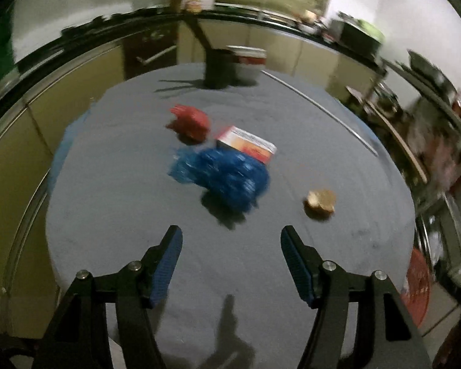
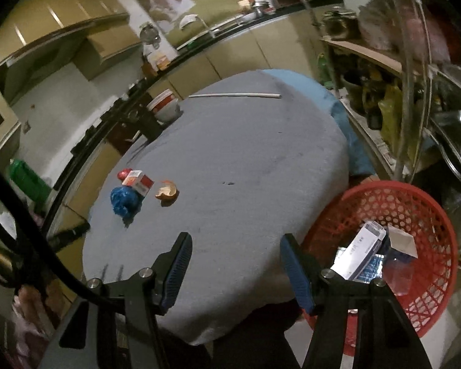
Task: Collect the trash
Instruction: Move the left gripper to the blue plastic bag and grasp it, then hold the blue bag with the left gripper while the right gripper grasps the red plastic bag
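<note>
Trash in the red basket (image 2: 427,215) shows only from the right tool (image 2: 235,258); both tools' jaws stand apart, empty.

Left gripper (image 1: 230,261) hangs over the near edge of the grey-covered table (image 1: 123,215), jaws apart, nothing between the blue pads. Mid-table cluster: blue crumpled bag (image 1: 227,175), touching a white-and-red carton (image 1: 247,144) on its far side; red wrapper (image 1: 190,123) just beside the carton, toward the left edge. Brown scrap (image 1: 320,201) lies apart, nearer the right edge. At the far edge, a dark holder (image 1: 216,67) with a red-and-white tub (image 1: 247,61) beside it. View blurred.
</note>
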Demonstrator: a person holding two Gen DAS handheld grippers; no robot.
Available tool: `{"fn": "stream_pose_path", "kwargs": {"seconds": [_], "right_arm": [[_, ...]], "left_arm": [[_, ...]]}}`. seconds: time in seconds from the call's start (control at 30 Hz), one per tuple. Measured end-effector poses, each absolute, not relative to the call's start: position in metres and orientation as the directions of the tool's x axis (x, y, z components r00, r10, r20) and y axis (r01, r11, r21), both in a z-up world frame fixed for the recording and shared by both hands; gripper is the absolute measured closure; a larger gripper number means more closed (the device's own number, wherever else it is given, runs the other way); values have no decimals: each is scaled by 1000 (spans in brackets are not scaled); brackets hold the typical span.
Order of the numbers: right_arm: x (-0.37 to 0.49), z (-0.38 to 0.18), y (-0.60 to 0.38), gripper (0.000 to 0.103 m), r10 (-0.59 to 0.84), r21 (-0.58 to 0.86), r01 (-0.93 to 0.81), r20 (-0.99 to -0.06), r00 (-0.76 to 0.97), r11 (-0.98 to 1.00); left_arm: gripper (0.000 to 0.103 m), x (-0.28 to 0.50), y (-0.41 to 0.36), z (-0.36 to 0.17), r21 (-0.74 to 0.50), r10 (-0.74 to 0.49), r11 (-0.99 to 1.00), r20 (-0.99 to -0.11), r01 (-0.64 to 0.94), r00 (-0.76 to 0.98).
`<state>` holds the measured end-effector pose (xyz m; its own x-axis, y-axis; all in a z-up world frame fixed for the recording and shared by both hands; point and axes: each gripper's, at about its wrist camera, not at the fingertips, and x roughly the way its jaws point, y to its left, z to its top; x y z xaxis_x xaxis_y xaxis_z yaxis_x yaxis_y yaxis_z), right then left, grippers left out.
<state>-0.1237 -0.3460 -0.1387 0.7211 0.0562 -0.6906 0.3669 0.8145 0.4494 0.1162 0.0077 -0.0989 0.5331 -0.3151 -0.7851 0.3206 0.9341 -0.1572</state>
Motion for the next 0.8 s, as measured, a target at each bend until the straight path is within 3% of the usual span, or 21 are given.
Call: {"fn": "stream_pose_path", "kwargs": {"seconds": [0.43, 0.6, 0.63, 0.67, 0.8], "right_arm": [[-135, -154, -371, 39, 63, 504, 429, -700, 712, 750], [-132, -157, -370, 39, 71, 502, 428, -706, 705, 751], [-131, -157, -370, 39, 73, 501, 426, -707, 704, 753], [-128, -157, -369, 39, 76, 498, 421, -708, 702, 758], [-107, -153, -358, 41, 100, 475, 375, -715, 692, 796]], "left_arm": [[31, 187, -26, -110, -351, -406, 914, -783, 206, 471], [31, 204, -34, -133, -368, -402, 915, -792, 165, 459], [36, 206, -31, -141, -385, -412, 910, -790, 155, 454], [57, 207, -29, -146, -396, -418, 906, -790, 149, 449], [74, 205, -6, -161, -472, -476, 873, -767, 124, 430]]}}
